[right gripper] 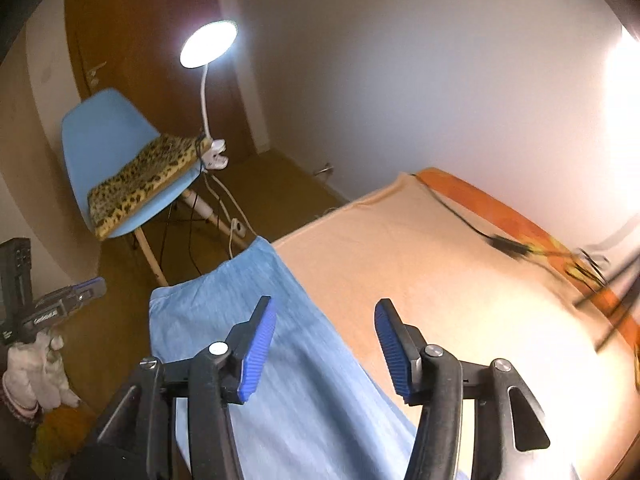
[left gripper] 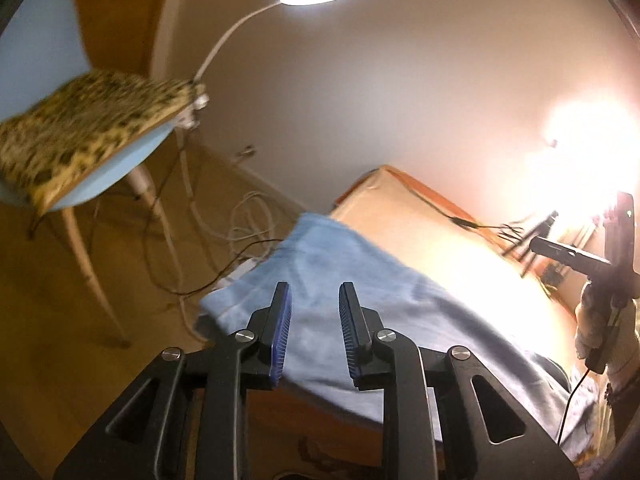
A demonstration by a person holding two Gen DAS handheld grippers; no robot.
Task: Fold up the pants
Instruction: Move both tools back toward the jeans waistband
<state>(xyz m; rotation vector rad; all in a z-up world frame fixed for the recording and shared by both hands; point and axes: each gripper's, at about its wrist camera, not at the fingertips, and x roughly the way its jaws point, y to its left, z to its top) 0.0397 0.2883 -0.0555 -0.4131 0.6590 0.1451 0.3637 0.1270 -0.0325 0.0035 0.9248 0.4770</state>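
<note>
Light blue pants (left gripper: pixel 340 264) lie flat on a cream-covered bed (left gripper: pixel 420 220), one end hanging over the bed's near corner. My left gripper (left gripper: pixel 315 294) hovers above the pants, open, its blue pads apart with nothing between them. In the right wrist view the pants (right gripper: pixel 192 312) run as a long strip along the bed's left side (right gripper: pixel 400 248). My right gripper (right gripper: pixel 325 306) is held above them, open wide and empty. Gloved hands (left gripper: pixel 592 320) (right gripper: pixel 36 368) show at the edges of both views.
A blue chair (right gripper: pixel 100 132) with a leopard-print cushion (right gripper: pixel 144 176) stands on the wooden floor beyond the bed, with a lit clip lamp (right gripper: pixel 208 42) on it. Cables (left gripper: pixel 248 220) lie on the floor. A black cable (right gripper: pixel 472 228) and tripod legs (right gripper: pixel 612 304) sit at the bed's far right.
</note>
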